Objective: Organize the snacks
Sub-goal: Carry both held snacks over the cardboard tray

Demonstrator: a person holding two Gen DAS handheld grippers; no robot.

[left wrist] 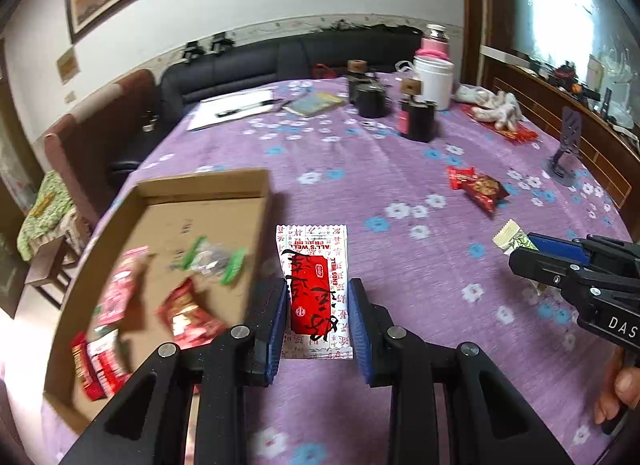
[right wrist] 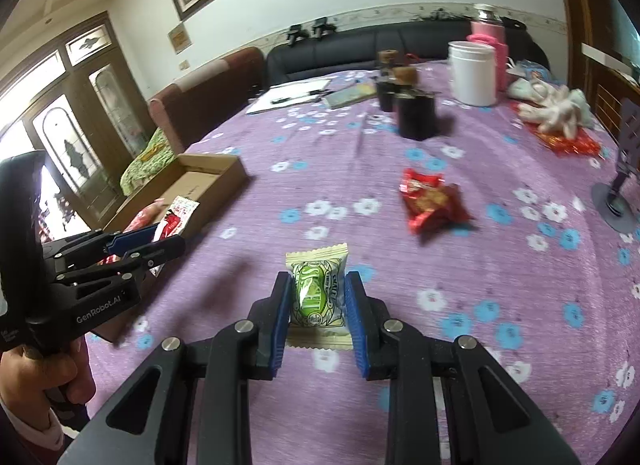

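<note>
Left gripper (left wrist: 318, 297) clamped on a red-and-white snack packet (left wrist: 314, 289), blue pads pressing both long edges, packet upright between the fingers and raised above the purple flowered tablecloth (left wrist: 400, 153). Right gripper (right wrist: 318, 305) nearly closed on a cream-and-green candy packet (right wrist: 318, 293), pads squeezing its sides, packet likewise carried over the cloth.

Cardboard box (left wrist: 200, 189) at nine o'clock from the left gripper, open-topped, holding several snacks: pink packet (left wrist: 118, 289), red packet (left wrist: 186, 313), clear wrapper with green ends (left wrist: 210, 261), small red packs (left wrist: 94, 365) in the near corner. Held red-and-white packet just beside the box's right wall, not inside it.

Loose red snack bag (right wrist: 432, 203) lying flat on the cloth at one o'clock from the right gripper, well apart from both grippers and the box.

At twelve o'clock, far end of the table: white jar (right wrist: 472, 73), pink flask (right wrist: 490, 41) behind it, dark cylindrical containers (right wrist: 416, 115), papers with a pen (right wrist: 292, 99). White gloves (right wrist: 556, 109) at two o'clock on a red wrapper. Black sofa (right wrist: 360, 47) beyond the table edge.

Person's hand (right wrist: 48, 369) gripping the left gripper's handle at eight o'clock in the right wrist view.
</note>
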